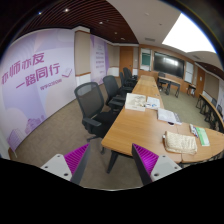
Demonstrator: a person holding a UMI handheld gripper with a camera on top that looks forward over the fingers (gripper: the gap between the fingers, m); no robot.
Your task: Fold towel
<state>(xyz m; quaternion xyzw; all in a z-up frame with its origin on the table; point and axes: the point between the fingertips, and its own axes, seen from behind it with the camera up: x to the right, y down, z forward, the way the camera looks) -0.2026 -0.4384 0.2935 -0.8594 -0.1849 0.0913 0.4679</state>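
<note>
The gripper (110,160) is held up in the air with its fingers spread wide and nothing caught between the purple pads (76,156). Just beyond the right finger, a folded towel (181,143) can be seen lying on the near end of a long wooden table (140,125), well clear of the fingers. Papers (136,101) are scattered further along the tabletop. Black office chairs (92,103) are lined up along its left side, and a big printed wall banner (40,80) is seen beyond them.
</note>
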